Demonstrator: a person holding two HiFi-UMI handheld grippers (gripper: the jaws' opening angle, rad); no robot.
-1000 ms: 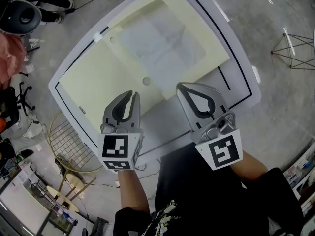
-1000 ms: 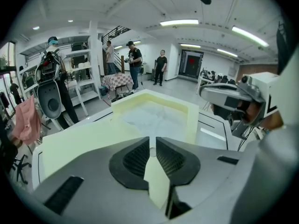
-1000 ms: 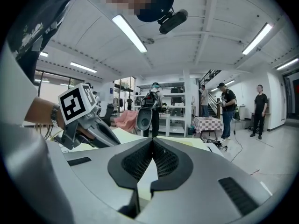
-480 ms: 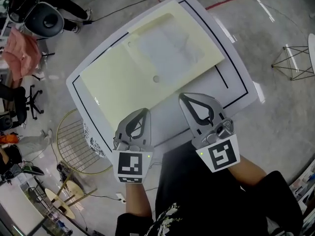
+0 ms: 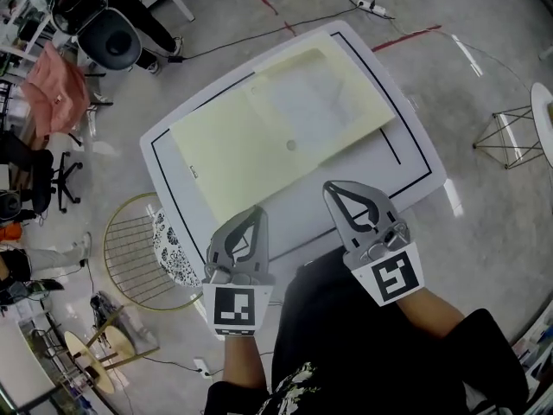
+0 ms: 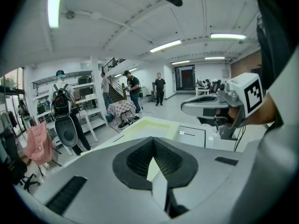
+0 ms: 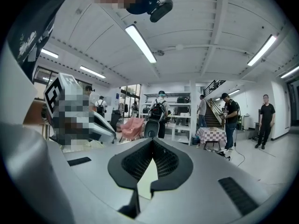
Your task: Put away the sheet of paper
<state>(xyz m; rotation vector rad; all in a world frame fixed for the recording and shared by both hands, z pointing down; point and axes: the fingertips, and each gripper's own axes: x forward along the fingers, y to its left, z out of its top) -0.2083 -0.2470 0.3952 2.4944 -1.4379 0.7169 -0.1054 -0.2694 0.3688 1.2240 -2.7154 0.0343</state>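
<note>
Left gripper (image 5: 257, 213): jaws have just closed, tips together, nothing between them. Right gripper (image 5: 333, 188): jaws together, likewise empty. Both hang on the person's side of the pale yellow tray (image 5: 233, 158), clear of it. Sheet of paper (image 5: 315, 102) lies flat in the tray's recessed far part. The tray rests on a white table (image 5: 406, 175).

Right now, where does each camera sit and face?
Head view: on the person's head, facing steeply down at the white table; shows left gripper, right gripper, forearms.
Left gripper view: on the left gripper, looking along its just-closed, empty jaws across the table; shows the right gripper.
Right gripper view: on the right gripper, looking along its shut jaws at shelving; shows the left gripper.
Shared: shelving in both gripper views.
</note>
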